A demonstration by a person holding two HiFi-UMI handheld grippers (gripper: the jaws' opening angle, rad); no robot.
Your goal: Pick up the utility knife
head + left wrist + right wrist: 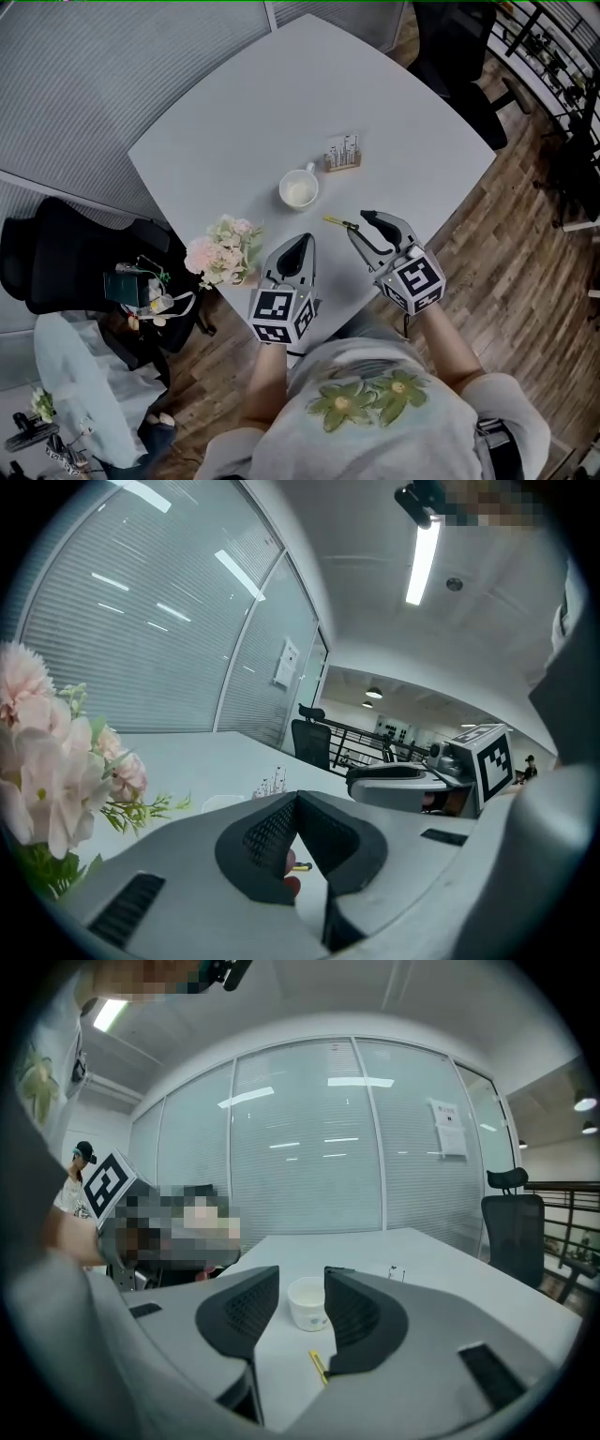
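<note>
The slim yellow utility knife [338,222] lies flat on the white worktop [234,122], close to the edge where the person stands. It sits between the white ceramic cup [299,190] and that edge, nearer the edge. Nothing holds it yet.

The right gripper [357,223] is at the approach step. Its jaws stand apart with nothing between them, and their tips are just beside the near end of the knife. In the right gripper view the cup shows through the gap. The knife lies low in that view, by the inner side of the right-hand jaw, rather than centred between the two.

The left gripper [303,241] rests over the same edge beside it. Its jaws are together and it carries nothing.

A bunch of pale pink artificial flowers [223,251] lies at the worktop's edge on the left gripper's outer side. A small wooden card holder [343,155] stands beyond the cup, toward the middle of the worktop. Both are well apart from the knife.

The next move likely falls to the right gripper:
- Shift and turn it so the thin handle lies across the gap.
- Lower the tips to the worktop on either side of the handle.
- Close the jaws, then lift.

The knife is slender and lies low, so the jaws must come right down to the surface or they may close above it.
</note>
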